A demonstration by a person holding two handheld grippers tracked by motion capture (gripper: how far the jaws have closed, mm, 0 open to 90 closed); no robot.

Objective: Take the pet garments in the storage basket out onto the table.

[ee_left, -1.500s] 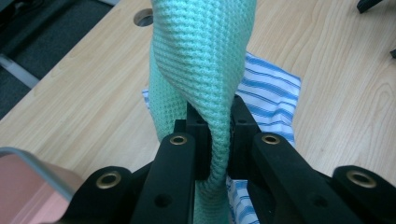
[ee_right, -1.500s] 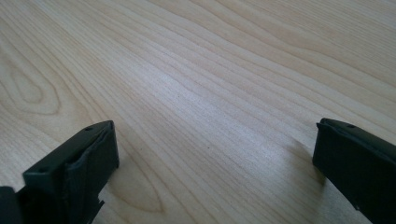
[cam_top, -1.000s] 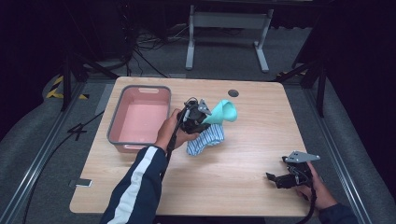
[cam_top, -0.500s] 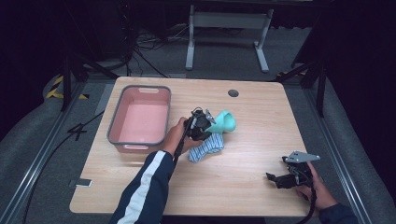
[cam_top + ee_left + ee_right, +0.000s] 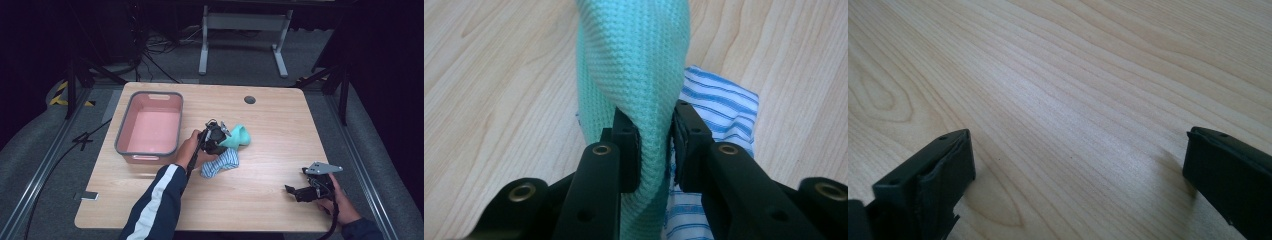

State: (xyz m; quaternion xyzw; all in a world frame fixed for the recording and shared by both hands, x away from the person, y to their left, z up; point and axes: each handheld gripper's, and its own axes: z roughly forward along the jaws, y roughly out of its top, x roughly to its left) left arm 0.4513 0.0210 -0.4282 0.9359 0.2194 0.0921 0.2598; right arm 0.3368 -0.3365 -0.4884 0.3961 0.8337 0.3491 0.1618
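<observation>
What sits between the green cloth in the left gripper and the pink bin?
Nothing visible. The left gripper is shut on the green cloth, and only bare table separates it from the pink bin to its left.

We record a light wooden table on grey carpet. At twelve o'clock, a grey metal stand; surroundings dark.

knitted green cloth, matt wood table
</observation>
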